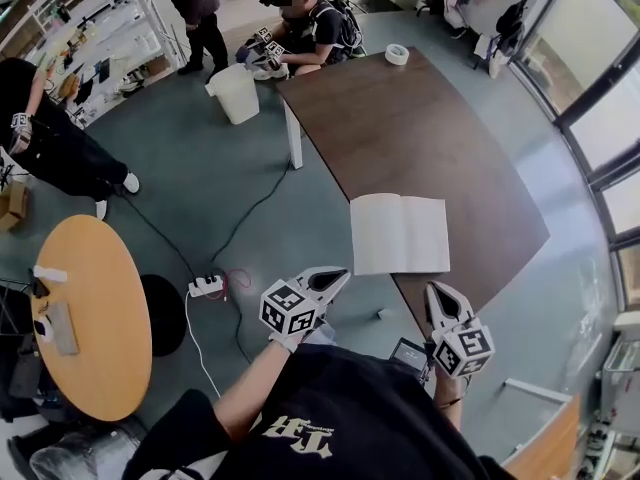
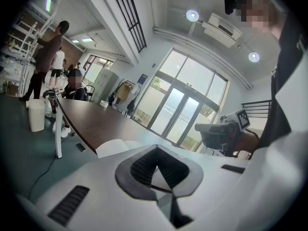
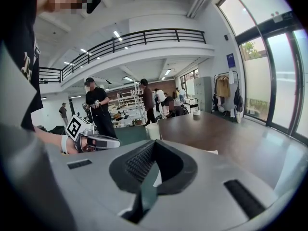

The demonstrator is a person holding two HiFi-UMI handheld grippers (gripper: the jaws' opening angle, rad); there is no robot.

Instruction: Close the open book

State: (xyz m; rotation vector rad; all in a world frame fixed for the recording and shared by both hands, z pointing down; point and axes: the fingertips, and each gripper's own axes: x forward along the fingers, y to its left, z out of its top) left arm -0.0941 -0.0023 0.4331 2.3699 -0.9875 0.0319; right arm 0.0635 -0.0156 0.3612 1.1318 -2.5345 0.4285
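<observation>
Head view. The open white book (image 1: 398, 233) lies flat, pages up, at the 6 o'clock edge of the dark brown rectangular table (image 1: 420, 118). Your left gripper (image 1: 338, 276) is off the table at 7 o'clock from the book; your right gripper (image 1: 438, 294) is at 5 o'clock from it, over the table's corner. Neither touches the book. Both gripper views show the ribbed dark jaws pressed together with nothing between them.

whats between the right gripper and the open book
Only bare table separates the right gripper from the book, as the head view shows.
</observation>
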